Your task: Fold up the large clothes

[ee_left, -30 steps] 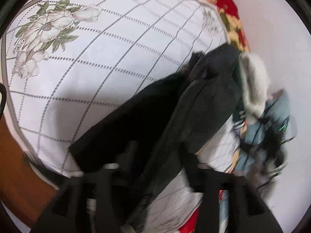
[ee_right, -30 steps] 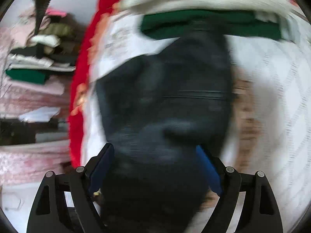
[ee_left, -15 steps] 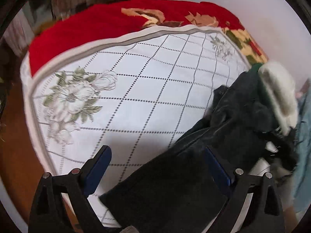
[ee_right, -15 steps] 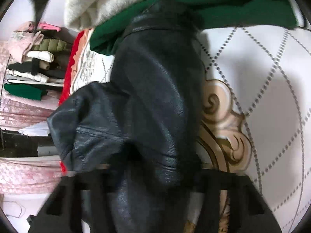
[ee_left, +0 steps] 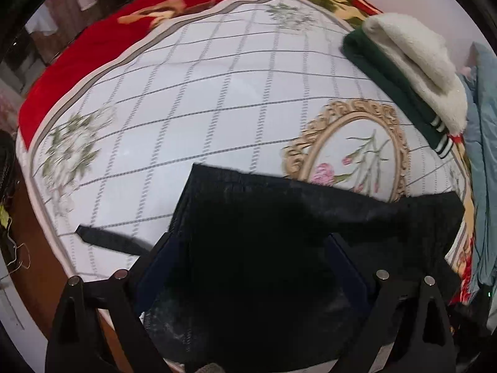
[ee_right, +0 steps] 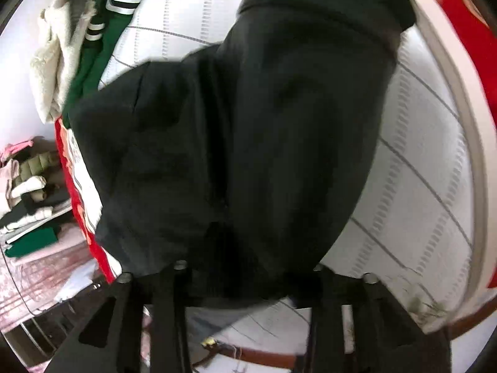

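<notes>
- Plainly, in the left wrist view, the black garment [ee_left: 273,227] lies over the near part of the quilted bedspread [ee_left: 192,99], one straight edge running across it, a narrow dark strap [ee_left: 108,241] sticking out to the side
- The left gripper [ee_left: 251,267] has its jaws standing wide; the cloth sits between the blue pads [ee_left: 152,267] but they do not seem to press on it, so I judge it free
- Only this view shows the gold oval frame motif [ee_left: 348,143] just beyond the garment's edge, and the green striped top [ee_left: 400,93] with a white fleece [ee_left: 416,62] piled on it at the far corner, well apart from the work
- In the right wrist view, the black garment [ee_right: 248,130] fills the frame, bunched and draped from the right gripper [ee_right: 245,279]; its jaws have just been opening a little, cloth is between them, yet the tips are buried in the fabric and I cannot tell whether they pinch it
- Only this view shows the red bed edge [ee_right: 459,15] and the stacked clothes [ee_right: 28,186] on the shelf beside it
- To do this step well, I judge the garment should be spread flat with both corners drawn taut and level before any fold, keeping it off the pile
</notes>
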`<action>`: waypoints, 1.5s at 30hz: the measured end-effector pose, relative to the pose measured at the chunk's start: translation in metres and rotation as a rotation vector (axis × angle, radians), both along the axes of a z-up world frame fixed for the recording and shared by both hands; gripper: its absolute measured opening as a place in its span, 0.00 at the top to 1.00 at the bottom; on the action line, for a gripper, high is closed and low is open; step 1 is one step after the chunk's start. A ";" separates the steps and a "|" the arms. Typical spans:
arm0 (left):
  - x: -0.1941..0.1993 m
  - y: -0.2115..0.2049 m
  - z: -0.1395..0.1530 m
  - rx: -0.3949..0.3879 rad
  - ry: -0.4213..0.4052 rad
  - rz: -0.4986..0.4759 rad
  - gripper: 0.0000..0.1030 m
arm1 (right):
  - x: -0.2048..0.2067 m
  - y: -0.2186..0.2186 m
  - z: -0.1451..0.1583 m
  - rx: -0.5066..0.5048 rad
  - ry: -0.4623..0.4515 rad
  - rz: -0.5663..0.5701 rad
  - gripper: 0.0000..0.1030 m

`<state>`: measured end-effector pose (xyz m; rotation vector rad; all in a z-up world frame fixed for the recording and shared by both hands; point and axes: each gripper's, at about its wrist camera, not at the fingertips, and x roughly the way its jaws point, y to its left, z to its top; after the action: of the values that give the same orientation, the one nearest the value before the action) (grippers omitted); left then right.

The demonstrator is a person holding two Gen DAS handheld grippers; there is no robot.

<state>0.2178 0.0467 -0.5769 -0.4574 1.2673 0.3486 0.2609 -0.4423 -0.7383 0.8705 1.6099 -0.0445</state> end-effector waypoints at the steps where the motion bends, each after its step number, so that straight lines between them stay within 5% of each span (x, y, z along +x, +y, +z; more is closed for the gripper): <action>1: 0.005 -0.004 0.001 0.015 -0.003 -0.008 0.06 | -0.002 -0.002 0.009 -0.064 -0.018 0.053 0.46; 5: 0.036 -0.029 -0.005 0.077 -0.032 -0.096 0.06 | -0.008 -0.010 0.054 -0.234 -0.089 0.132 0.46; 9: 0.070 -0.034 -0.051 0.125 0.075 -0.124 0.06 | 0.013 0.008 0.106 -0.325 -0.256 0.192 0.48; 10: 0.075 -0.033 -0.060 0.133 0.092 -0.120 0.06 | 0.028 0.022 0.109 -0.293 -0.311 0.242 0.72; 11: 0.080 -0.031 -0.072 0.142 0.117 -0.116 0.06 | 0.044 0.036 0.108 -0.259 -0.338 0.277 0.90; 15: 0.090 -0.023 -0.092 0.162 0.151 -0.115 0.06 | 0.101 0.096 0.067 -0.121 -0.309 0.411 0.92; 18: 0.087 -0.017 -0.085 0.140 0.140 -0.096 0.06 | 0.129 0.123 0.028 -0.210 -0.203 0.492 1.00; 22: 0.071 -0.008 -0.050 0.136 0.087 -0.051 0.06 | 0.146 0.087 -0.017 -0.170 -0.077 0.352 1.00; 28: 0.041 -0.025 -0.003 0.114 0.028 -0.031 0.06 | 0.137 0.068 0.027 -0.132 -0.129 0.426 0.93; 32: 0.028 -0.060 -0.011 0.070 0.051 -0.071 0.06 | 0.106 0.070 0.054 -0.096 -0.153 0.505 0.93; 37: 0.039 -0.099 -0.055 0.063 0.120 -0.117 0.06 | 0.078 0.109 -0.001 -0.155 -0.030 0.638 0.98; 41: 0.047 -0.102 -0.082 0.070 0.161 -0.107 0.04 | 0.086 0.112 -0.026 -0.176 0.038 0.593 0.98; 45: 0.048 -0.102 -0.063 0.060 0.150 -0.104 0.04 | 0.074 0.089 -0.003 -0.075 -0.053 0.567 0.93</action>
<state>0.2653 -0.0552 -0.6403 -0.3173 1.4163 0.3371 0.3346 -0.3532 -0.7409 0.3326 1.7399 0.3122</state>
